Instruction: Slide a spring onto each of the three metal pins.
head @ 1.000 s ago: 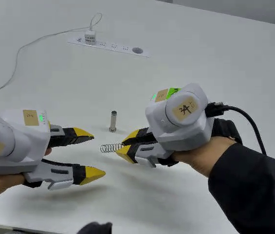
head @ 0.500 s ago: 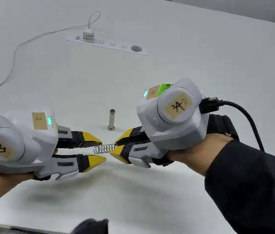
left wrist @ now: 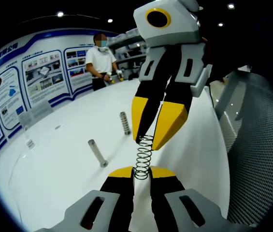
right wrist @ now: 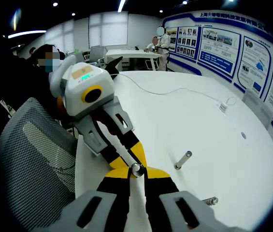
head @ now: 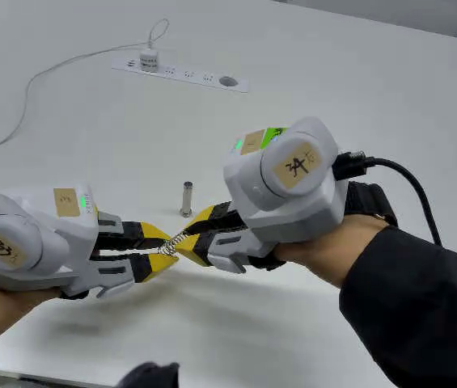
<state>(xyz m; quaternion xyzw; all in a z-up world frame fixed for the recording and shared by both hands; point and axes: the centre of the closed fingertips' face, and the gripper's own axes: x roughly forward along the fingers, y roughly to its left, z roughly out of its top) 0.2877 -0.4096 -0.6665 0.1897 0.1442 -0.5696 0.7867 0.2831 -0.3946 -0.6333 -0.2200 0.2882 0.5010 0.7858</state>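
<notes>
The left gripper (left wrist: 141, 174) pinches the near end of the spring (left wrist: 144, 155) between almost-closed jaws. The right gripper (left wrist: 149, 137) nips the far end the same way. The spring spans both tips over the white table (head: 333, 97), near an upright pin (head: 187, 199).

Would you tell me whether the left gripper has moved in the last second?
Yes. The left gripper has moved right, toward the metal pin, closing its jaws on the spring.
</notes>
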